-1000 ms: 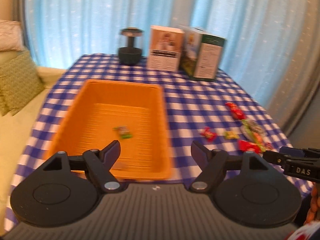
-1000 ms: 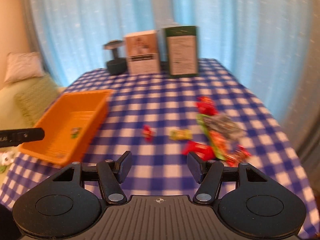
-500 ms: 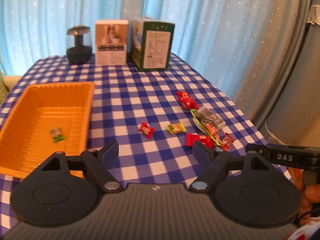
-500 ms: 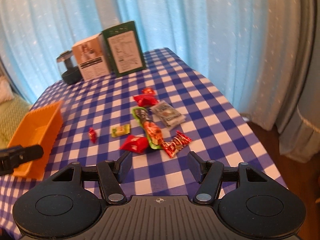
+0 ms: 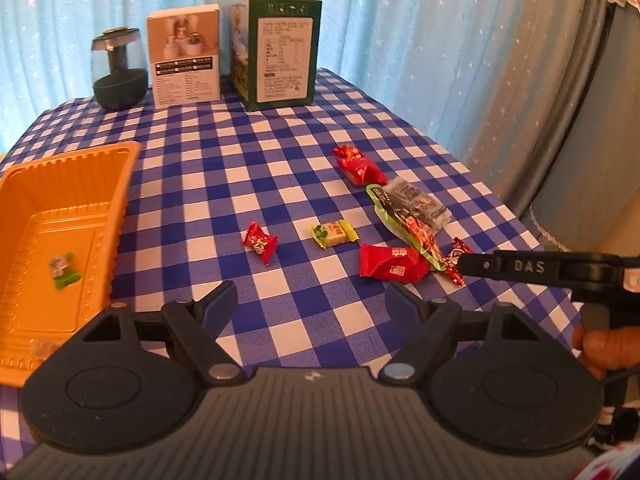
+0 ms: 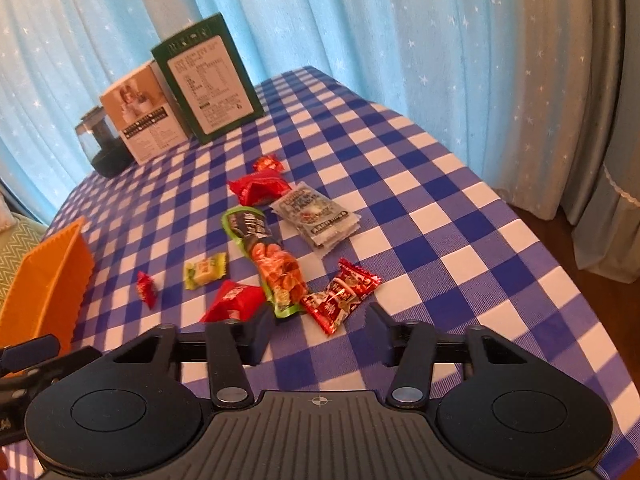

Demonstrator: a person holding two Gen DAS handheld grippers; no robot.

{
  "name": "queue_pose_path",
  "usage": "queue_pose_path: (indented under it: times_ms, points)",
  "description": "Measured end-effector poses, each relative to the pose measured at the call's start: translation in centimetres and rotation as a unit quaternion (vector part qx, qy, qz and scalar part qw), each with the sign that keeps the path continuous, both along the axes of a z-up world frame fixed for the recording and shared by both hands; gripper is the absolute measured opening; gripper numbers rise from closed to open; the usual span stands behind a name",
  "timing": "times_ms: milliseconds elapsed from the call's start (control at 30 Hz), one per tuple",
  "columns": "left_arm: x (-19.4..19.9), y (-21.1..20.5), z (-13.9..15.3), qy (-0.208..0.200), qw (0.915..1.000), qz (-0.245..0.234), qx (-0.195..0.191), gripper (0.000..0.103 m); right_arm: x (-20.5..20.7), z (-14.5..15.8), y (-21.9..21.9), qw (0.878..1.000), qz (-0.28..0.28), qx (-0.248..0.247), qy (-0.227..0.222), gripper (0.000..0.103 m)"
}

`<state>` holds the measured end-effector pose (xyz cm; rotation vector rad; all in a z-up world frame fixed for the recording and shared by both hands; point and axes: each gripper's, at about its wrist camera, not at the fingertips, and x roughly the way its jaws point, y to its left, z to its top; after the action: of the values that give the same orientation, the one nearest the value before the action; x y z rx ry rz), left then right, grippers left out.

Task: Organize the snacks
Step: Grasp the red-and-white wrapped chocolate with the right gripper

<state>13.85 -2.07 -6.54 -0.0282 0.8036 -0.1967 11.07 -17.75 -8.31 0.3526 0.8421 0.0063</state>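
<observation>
R gripper (image 6: 318,330) hangs low over the snack pile at the table's near-right side. Jaws have just been closing; nothing pinched yet, pads bare, so not gripping. The red striped wrapper (image 6: 340,298) lies in the gap just ahead of the tips. L gripper (image 5: 310,304) is wide apart and empty, over bare cloth btw the bin and the pile.

Snacks are loose on the checked tablecloth (image 6: 460,240): small red candy (image 5: 260,242), yellow-green candy (image 5: 334,233), red pack (image 5: 390,266), long green-edged pack (image 6: 272,260), silver sachet (image 6: 316,216), plus a bigger red pack (image 6: 260,188) further back. Orange bin (image 5: 128,168) sits at left w/ one green candy (image 5: 62,270) inside.

Risks, as I judge them:
- Pile is crowded. The striped wrapper touches or overlaps the long pack's end, and the red pack is just beside the left finger (image 6: 258,330). A closing pinch could catch two items or drag the long pack along.
- Flat foil wrappers are prob slippery, so a shallow pinch may skid off or snag the cloth.
- Both tools work near each other. The R gripper's finger shows close to the pile in the left view, so a clash is possible if L goes for the same spot.

Around: two boxes (image 5: 280,52) and a dark jar (image 5: 118,68) at the far edge, curtain behind; none block the path to the bin.
</observation>
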Motion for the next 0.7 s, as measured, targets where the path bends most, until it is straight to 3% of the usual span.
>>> queue_pose_path:
  times_ms: [233, 533, 700]
  points:
    - [1.5, -0.3, -1.2, 0.004, 1.0, -0.008, -0.003, 0.078, 2.0, -1.8, -0.4, 1.0, -0.016, 0.001, 0.004, 0.042]
    - [2.6, -0.8, -2.1, 0.008, 0.9993, -0.038, -0.002, 0.077, 3.3, -2.6, 0.7, 0.998, -0.003, -0.06, 0.012, 0.033]
    - [3.4, -1.7, -2.3, -0.001, 0.9966, -0.081, 0.015, 0.077, 2.9, -2.7, 0.8, 0.997, 0.007, -0.08, 0.014, 0.022]
